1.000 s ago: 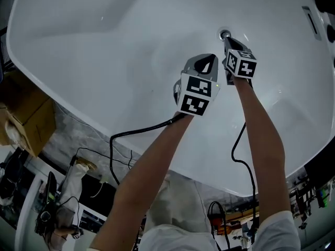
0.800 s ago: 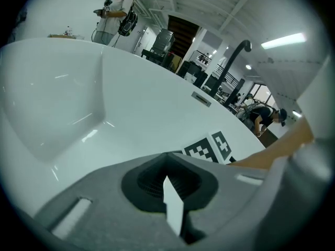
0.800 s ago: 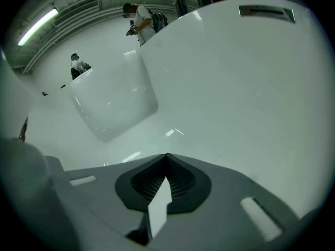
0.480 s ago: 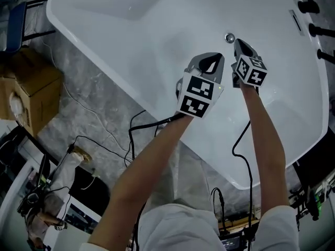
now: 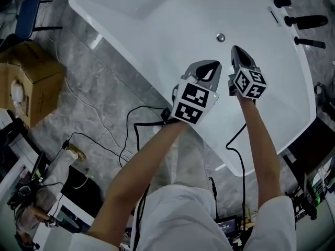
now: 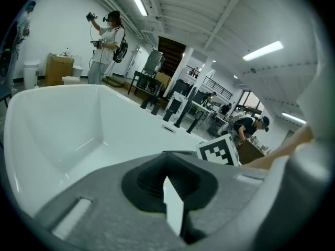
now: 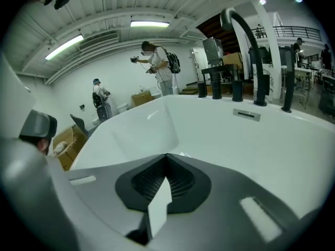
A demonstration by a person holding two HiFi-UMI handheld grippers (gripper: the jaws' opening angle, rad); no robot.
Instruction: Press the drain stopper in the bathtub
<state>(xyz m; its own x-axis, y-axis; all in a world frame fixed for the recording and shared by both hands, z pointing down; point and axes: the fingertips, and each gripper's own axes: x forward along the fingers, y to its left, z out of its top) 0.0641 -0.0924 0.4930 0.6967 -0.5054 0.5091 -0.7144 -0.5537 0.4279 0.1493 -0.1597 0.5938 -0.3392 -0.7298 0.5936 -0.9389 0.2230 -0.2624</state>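
The white bathtub (image 5: 157, 30) fills the upper head view, and the small round chrome drain stopper (image 5: 221, 37) lies in its floor. My right gripper (image 5: 238, 51) hangs just below and right of the stopper, apart from it, jaws together and holding nothing. My left gripper (image 5: 208, 66) is beside it on the left, also shut and empty. The left gripper (image 6: 167, 154) and the right gripper (image 7: 166, 155) both look over the tub's rim, and neither gripper view shows the stopper.
Black faucet fittings (image 5: 306, 21) stand on the tub's far right rim, and the tall spout (image 7: 246, 41) shows again. A cardboard box (image 5: 26, 82), a chair (image 5: 29, 14) and loose cables (image 5: 131, 129) are on the grey floor at left. A person (image 6: 107, 46) stands beyond the tub.
The right gripper's tip was at the stopper a second ago and now sits back from it. Both grippers have drawn away from the tub floor, and more floor shows.
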